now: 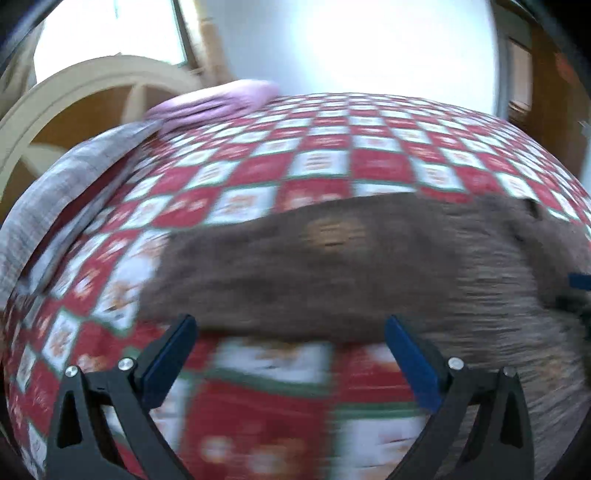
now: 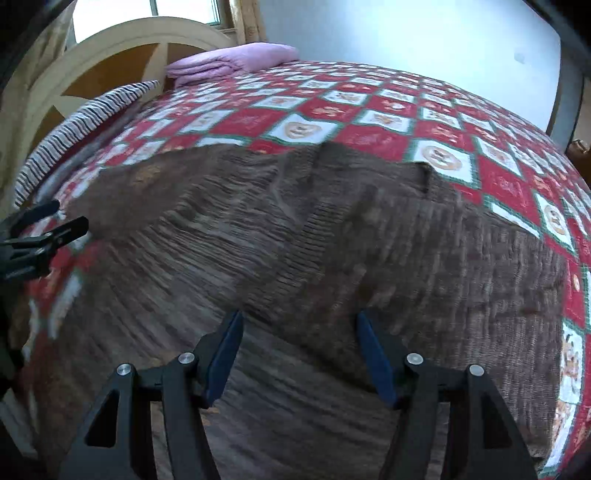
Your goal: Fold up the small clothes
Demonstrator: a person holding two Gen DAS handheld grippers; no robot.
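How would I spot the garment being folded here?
Look at the bed with the red-and-white checked quilt. Spread across its near side lies the brown knitted sweater. Its plain, dark, ribbed knit sets it apart from the folded lilac blanket and striped pillow by the headboard.

Open right tongs (image 2: 299, 328) above brown sweater (image 2: 332, 229)

A red, white and green checked quilt (image 2: 369, 110) covers the bed. At its far end lies a folded lilac blanket (image 2: 229, 61), with a striped pillow (image 2: 74, 129) nearer along the left edge. Behind them rises a cream and tan arched headboard (image 2: 110, 55), below a bright window (image 2: 147, 14).
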